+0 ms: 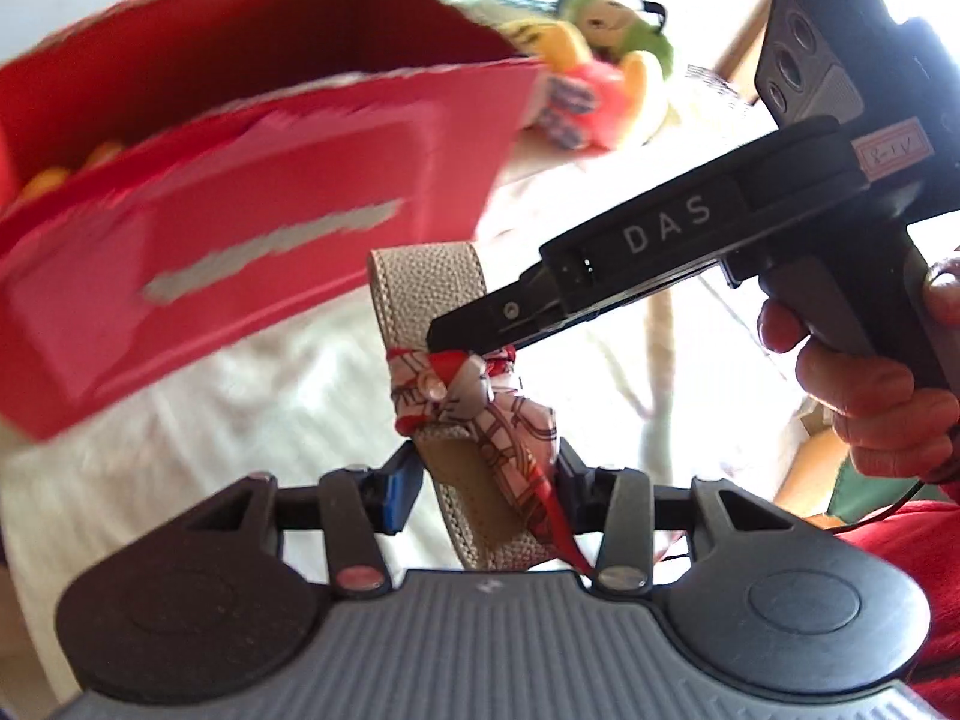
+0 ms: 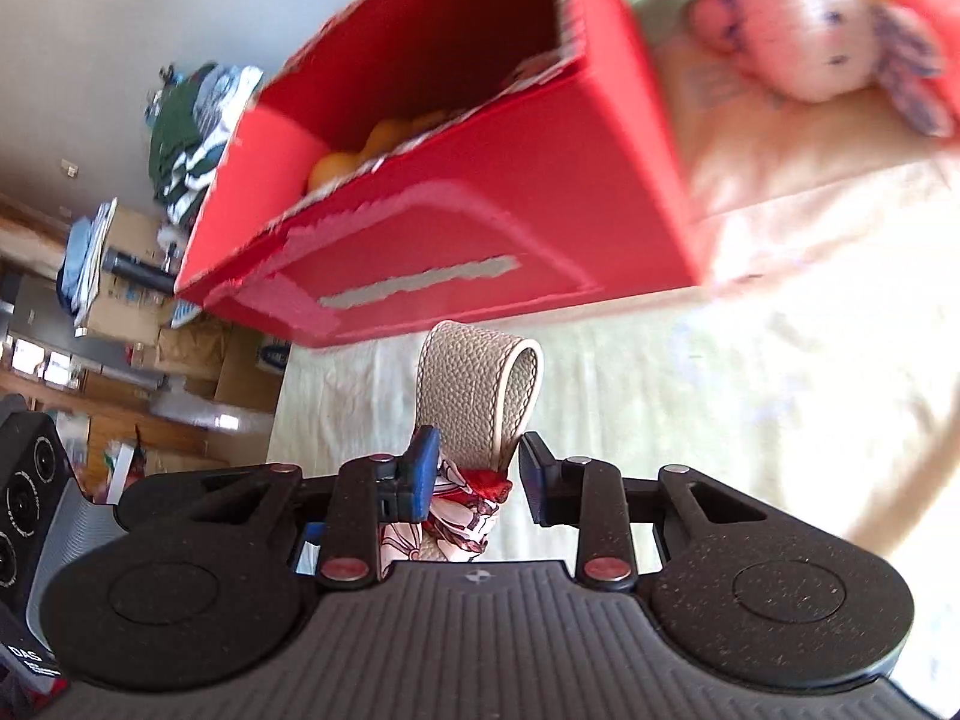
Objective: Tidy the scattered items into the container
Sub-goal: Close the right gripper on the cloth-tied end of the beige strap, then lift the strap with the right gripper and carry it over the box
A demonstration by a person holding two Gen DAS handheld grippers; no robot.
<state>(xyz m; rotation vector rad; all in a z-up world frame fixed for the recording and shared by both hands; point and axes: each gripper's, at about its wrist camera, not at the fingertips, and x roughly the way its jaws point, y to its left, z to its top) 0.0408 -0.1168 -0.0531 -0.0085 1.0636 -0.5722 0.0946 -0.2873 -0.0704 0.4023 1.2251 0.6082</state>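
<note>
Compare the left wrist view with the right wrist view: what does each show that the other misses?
Only the left wrist view shows the right hand-held gripper from outside, a hand on its handle, and a green plush toy.

Only the right wrist view shows cardboard boxes and piled clothes in the background.

Both show the red box with orange items inside, the beige leather strap with its patterned scarf, and a pink plush toy.

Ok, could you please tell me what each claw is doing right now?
Left claw: closed on the beige strap.
Right claw: looks open, straddling the strap, with a gap at one finger.
</note>
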